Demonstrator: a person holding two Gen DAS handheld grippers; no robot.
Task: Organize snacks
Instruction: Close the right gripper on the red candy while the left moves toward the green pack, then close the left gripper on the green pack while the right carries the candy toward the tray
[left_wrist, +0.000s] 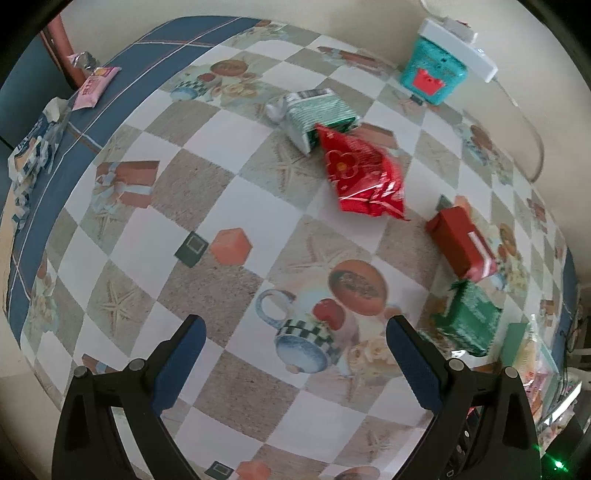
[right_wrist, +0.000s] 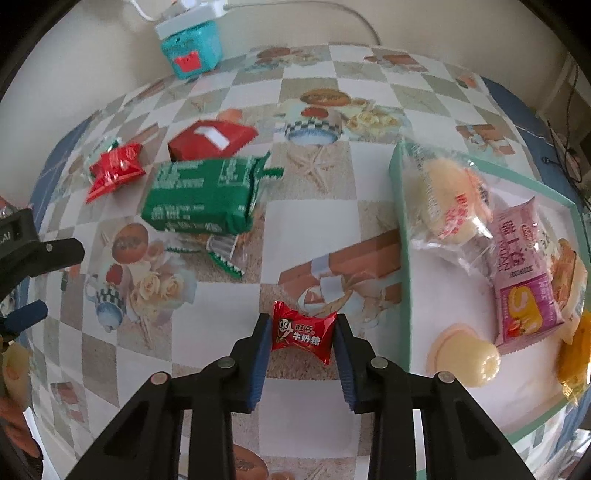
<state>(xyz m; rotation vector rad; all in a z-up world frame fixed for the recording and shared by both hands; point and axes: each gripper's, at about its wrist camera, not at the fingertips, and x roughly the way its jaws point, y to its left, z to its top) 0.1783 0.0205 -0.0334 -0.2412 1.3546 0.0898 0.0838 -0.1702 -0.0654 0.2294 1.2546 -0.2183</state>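
My right claw (right_wrist: 301, 332) grasps a small red milk candy (right_wrist: 302, 334), one blue pad on each end of the wrapper, held above the table (right_wrist: 314, 229) just beside the near wall of the green-rimmed tray (right_wrist: 400, 229). My left claw (left_wrist: 293, 334) is released, its pads spread wide with nothing between them, hovering over the printed cloth towards the table's middle.

Sorted so far, as far as the views show: the tray, which sits towards the table's right edge, already holds a clear-wrapped pale bun (right_wrist: 443, 199), a pink cake packet (right_wrist: 528, 273), a cream-coloured jelly cup (right_wrist: 465, 360) and an orange-wrapped piece (right_wrist: 574, 354) at its far side.

Left to sort: a large green packet (right_wrist: 203, 195), a dark red box (right_wrist: 210, 138) behind it, a red foil packet (right_wrist: 114, 170) and a green striped packet (left_wrist: 317, 110), all loose on the table. A small clear wrapper with green serrated ends (right_wrist: 221, 251) lies just beside the large green packet; whether it is a snack or litter I cannot tell. A pink packet (left_wrist: 94, 86) and a blue-and-white bag (left_wrist: 31, 155) lie along the table's blue-bordered left edge. A teal box (right_wrist: 190, 55) stands at the far edge against the wall.

My judgement: the work is perhaps a third to half done; the candy's placement in the tray is the step in hand, with at least four packets to follow.
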